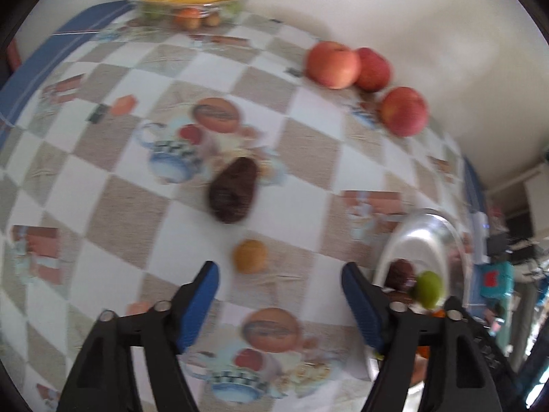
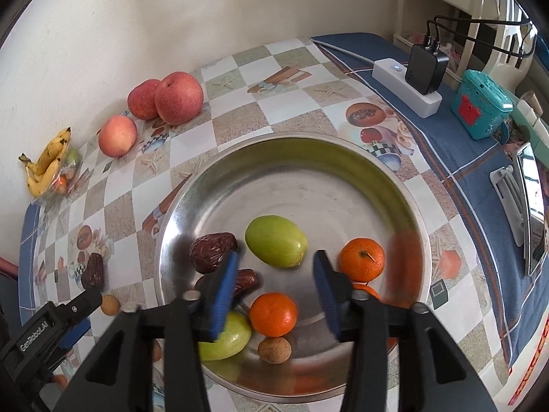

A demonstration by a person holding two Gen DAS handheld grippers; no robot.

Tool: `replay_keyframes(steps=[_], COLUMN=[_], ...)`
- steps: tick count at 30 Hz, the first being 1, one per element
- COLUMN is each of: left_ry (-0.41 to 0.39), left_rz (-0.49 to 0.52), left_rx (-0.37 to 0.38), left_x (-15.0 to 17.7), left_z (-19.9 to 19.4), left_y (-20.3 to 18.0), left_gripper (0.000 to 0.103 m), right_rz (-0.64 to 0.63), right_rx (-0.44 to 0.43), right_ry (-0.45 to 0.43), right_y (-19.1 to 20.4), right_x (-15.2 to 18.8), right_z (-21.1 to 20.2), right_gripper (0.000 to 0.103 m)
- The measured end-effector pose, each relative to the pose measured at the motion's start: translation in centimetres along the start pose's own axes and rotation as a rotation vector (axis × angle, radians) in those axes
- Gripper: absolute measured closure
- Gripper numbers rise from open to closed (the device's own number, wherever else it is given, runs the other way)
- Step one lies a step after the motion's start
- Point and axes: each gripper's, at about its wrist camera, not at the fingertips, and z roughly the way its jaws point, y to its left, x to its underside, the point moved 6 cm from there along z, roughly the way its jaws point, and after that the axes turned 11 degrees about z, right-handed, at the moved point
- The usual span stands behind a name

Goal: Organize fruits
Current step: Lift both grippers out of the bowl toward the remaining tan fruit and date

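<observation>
Left hand-held gripper [image 2: 73, 309] label: "GenRobot.AI".

Both handheld grippers point downward, left gripper [image 1: 279, 283] and right gripper [image 2: 276, 269] alike spread wide (blue pads facing), gripping nothing.

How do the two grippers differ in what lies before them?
The left gripper hovers over bare tablecloth; the right gripper hovers over the steel bowl. A small tan fruit lies just ahead of the left one; a green fruit lies ahead of the right one, inside the bowl. Both are open and hold nothing.
</observation>
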Motion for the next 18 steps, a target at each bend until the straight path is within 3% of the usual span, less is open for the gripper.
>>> replay_keyframes(steps=[2,4,10,13,18], left_ry=[0.005,0.006,-0.025,-0.036,-0.058], left_rz=[-0.009,-0.022,-0.017,-0.014,0.007], left_rx=[-0.05,-0.09,-0.201,-0.227,-0.258], left_x=[0.1,0.2,0.0,-0.1,-0.5], left_z=[0.3,0.3,-0.4,-0.7,-1.0], left_y=[1.0,1.8,3.6,4.1,3.9], left_gripper=[0.005,0.0,0.0,0.0,0.0], right_rz=[-0.007,-0.019,-0.043,-0.056,-0.078], right_rx=[0.0,0.011,0.029,0.041,0.052], right_ry=[0.006,0.009,0.025,0.029,0.032], right_y=[0.2,0.3,0.4,0.5,0.6], right_x=[0.1,0.3,0.6,0.7,1.0], right_z=[0.1,0.3,0.8,1.1,1.4], right_gripper=[0.042,0.037,0.03,0.029,0.019])
